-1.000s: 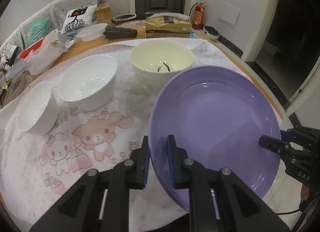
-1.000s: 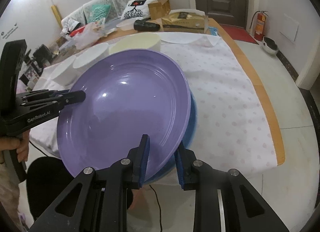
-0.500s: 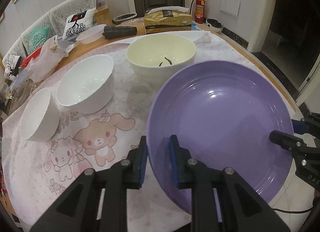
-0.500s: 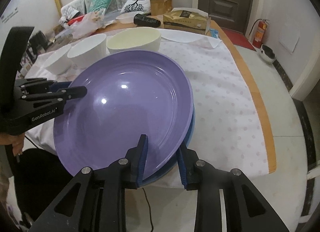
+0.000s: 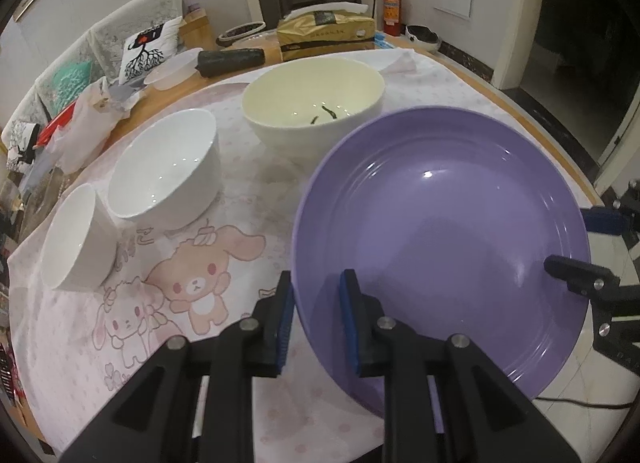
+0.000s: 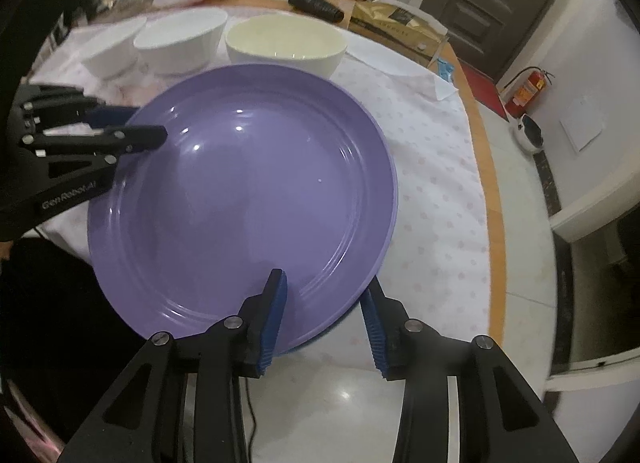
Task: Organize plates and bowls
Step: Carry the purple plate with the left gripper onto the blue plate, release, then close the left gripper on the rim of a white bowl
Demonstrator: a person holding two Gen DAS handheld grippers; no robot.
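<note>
Round wooden table with a pink dotted cloth, and its right side is wide open. The glossy purple round plate overhangs the near edge, atop a blue plate. Left claw straddles its left rim, pads apparently not pressing. Right claw is opening, rim between loose pads. Three bowls crowd the far-left side.
</note>
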